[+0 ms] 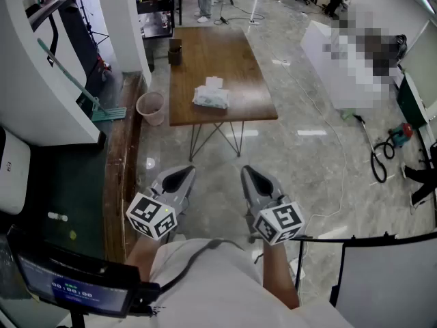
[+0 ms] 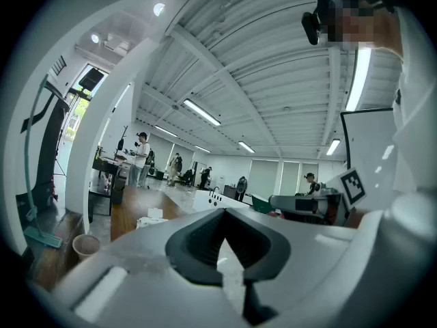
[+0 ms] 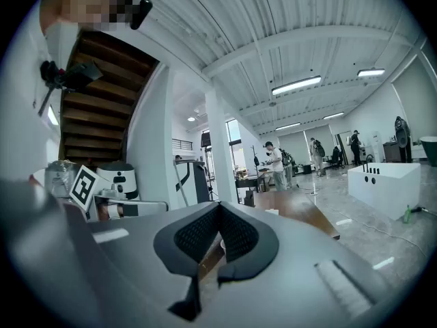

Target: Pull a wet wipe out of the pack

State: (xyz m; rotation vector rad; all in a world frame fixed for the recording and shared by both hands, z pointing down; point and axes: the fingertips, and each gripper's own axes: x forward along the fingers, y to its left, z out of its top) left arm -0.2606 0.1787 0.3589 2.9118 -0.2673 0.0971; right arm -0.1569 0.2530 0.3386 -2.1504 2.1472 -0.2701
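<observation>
Head view puts the wet wipe pack (image 1: 211, 98) well ahead of both my grippers, lying on the near half of a brown wooden table (image 1: 232, 60), roughly in line with the gap between them. A white wipe (image 1: 214, 83) sticks up from the pack's far side. Neither gripper is near it; bare floor separates us.

My left gripper (image 1: 183, 173) is held low in front of me, its jaws brought together at the tips with nothing between them. Left gripper view confirms this: the dark pads meet at a point and only floor shows through the hollow behind it, with the pack (image 2: 151, 221) small and far off to the left of the tips.

My right gripper (image 1: 247, 173) sits just beside the left one, level with it. Its jaws are likewise closed tip to tip and empty, as the right gripper view shows.

Farther out, a small brown box (image 1: 175, 52) stands on the table's far left corner. A pink bin (image 1: 151, 108) sits on the floor ahead and left of my left gripper, beside the table.
</observation>
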